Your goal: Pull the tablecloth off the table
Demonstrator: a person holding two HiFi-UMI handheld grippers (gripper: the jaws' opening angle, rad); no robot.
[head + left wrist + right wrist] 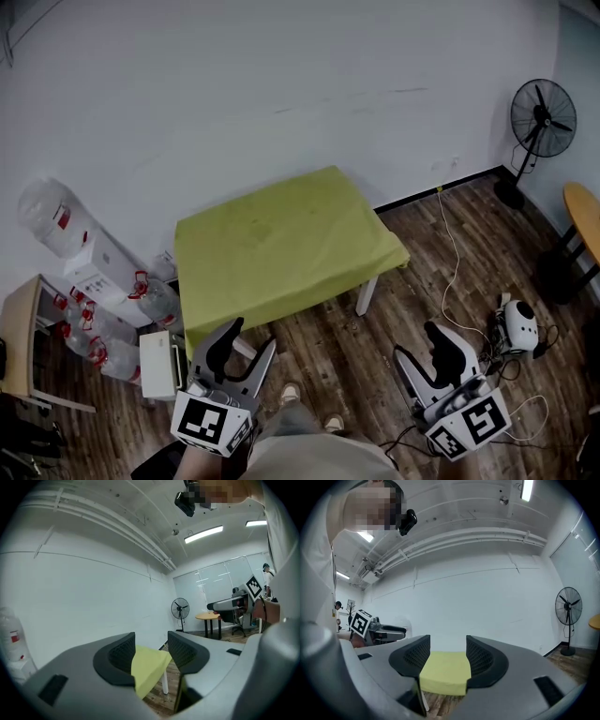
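Observation:
A yellow-green tablecloth covers a small white table, whose leg shows at the front right, standing against the white wall. My left gripper hangs in the air in front of the table's near left corner, well short of the cloth, jaws open and empty. My right gripper is held over the wooden floor to the right of the table's front, also open and empty. In the left gripper view the tablecloth shows far off between the open left gripper. The right gripper frames the tablecloth the same way.
Large water jugs and several bottles crowd the left, beside a white box and a wooden side table. A cable runs across the floor to a white device. A standing fan and a round table are at the right.

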